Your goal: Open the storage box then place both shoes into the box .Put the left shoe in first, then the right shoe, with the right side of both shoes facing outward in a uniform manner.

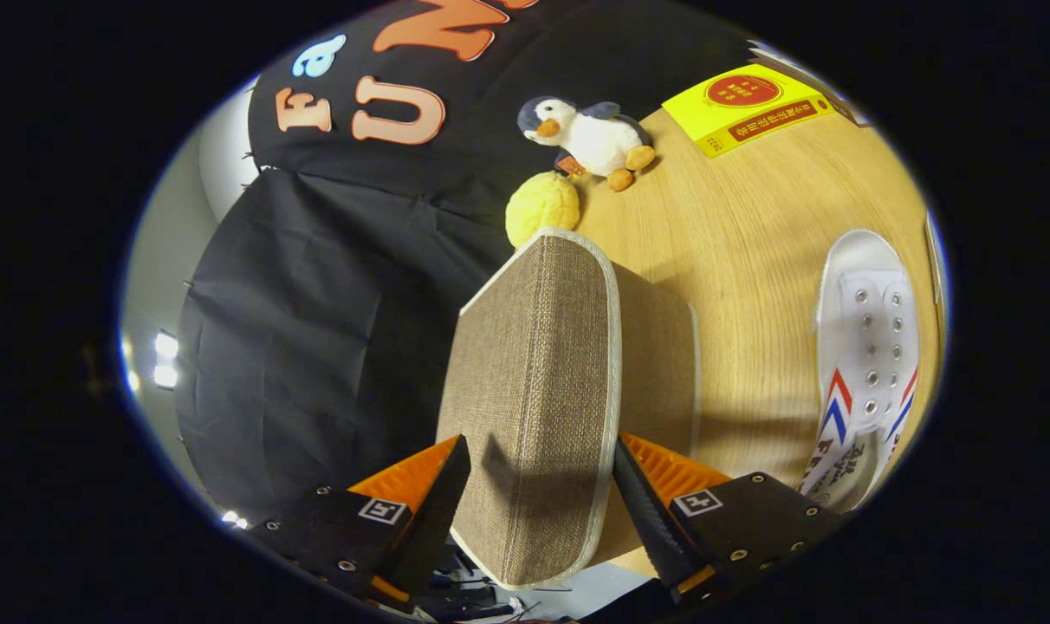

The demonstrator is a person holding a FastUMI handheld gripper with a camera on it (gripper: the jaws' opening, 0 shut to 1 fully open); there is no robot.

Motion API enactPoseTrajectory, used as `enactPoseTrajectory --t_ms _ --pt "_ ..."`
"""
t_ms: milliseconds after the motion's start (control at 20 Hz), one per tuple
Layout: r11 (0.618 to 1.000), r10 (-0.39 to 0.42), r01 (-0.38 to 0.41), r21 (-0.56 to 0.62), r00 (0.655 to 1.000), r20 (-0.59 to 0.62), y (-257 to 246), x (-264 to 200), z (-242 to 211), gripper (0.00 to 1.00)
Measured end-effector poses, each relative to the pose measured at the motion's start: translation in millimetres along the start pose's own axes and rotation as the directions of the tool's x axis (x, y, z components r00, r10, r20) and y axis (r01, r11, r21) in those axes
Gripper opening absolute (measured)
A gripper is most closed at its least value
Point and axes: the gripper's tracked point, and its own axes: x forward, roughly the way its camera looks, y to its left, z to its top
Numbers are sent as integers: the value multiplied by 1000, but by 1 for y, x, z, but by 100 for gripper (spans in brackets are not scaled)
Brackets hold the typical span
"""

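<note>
While the storage box's lid [534, 390] stands raised between my fingers [542, 498], I judge it light and fairly stiff: woven fabric over board with a pale piped edge, rough enough not to slip. Its lower edge, where I hold it, seems the best grip. Both fingers look closed against the panel, though I cannot be sure the contact is firm. One white shoe [867, 364] lies on the worktop [750, 251] well apart; beyond the lid sit a yellow ball [541, 206], a plush penguin [590, 134] and a yellow book [750, 106].
</note>
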Motion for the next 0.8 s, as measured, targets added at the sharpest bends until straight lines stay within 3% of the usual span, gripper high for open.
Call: enactPoseTrajectory --t_ms 100,350,500,550,800 --pt "999 27 -28 27 1000 6 5 -12 3 94" --pt "984 158 -162 68 985 69 42 -38 25 72" --pt "989 144 -146 36 989 41 47 -31 20 60" --pt "987 155 -157 41 987 32 53 -29 16 51" --pt "982 187 -187 -14 980 61 102 -31 23 25"
